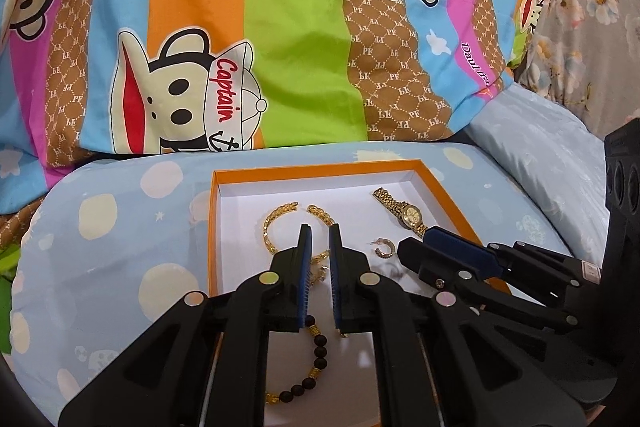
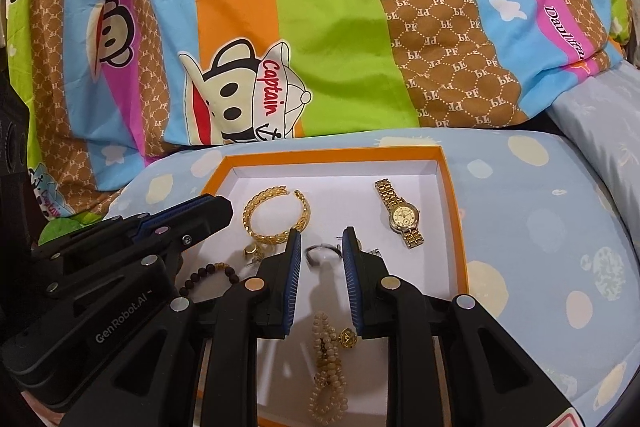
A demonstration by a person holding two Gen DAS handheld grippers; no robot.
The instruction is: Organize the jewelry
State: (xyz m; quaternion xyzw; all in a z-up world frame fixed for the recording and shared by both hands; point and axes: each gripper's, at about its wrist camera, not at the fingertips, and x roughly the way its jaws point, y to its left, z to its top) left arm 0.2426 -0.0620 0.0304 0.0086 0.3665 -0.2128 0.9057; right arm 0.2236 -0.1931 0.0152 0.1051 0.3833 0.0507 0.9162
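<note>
Bright, even indoor light, warm tint. Soft shadows of gripper fingers on white floor of orange box (image 2: 452,195). Mild sheen on gold watch (image 2: 402,217). Strong fisheye bending, dark vignette at corners. Sharp at centre, slight softness toward edges. Colours on cartoon blanket (image 1: 296,27) saturated, no blown highlights.
</note>
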